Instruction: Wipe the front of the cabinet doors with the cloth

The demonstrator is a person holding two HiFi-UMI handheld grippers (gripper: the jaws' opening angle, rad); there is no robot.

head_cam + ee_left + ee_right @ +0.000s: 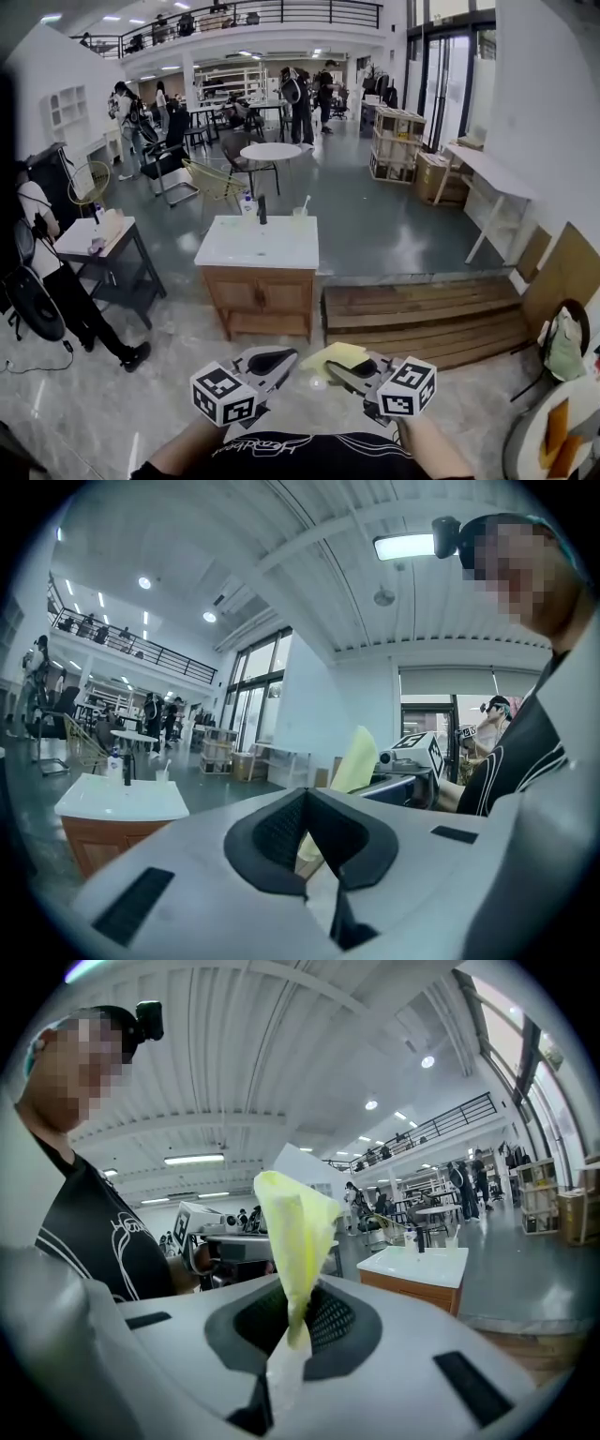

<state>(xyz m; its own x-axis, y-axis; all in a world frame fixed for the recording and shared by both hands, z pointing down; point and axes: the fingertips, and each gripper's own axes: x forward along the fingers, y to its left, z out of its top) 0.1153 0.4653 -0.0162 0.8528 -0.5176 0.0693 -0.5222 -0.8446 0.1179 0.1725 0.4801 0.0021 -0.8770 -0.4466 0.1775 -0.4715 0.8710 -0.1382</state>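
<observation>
Left tool (284,360): held low in front of the person, jaws drawn together with only a pale yellow sliver showing between the pads. Yellow cloth (336,354): just right of it, one end pinched in the closed jaws of the right tool (343,368) and standing up from them. Wooden cabinet (262,298) with white worktop (246,251): well ahead, apart from both tools.

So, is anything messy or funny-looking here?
Nothing looks spilled or broken. The only odd bit is the yellow cloth. It is pinched in the right gripper and sticks up in a crumpled point. The wooden cabinet it is meant to wipe stands far off across the floor, and the cloth is nowhere near it.
</observation>
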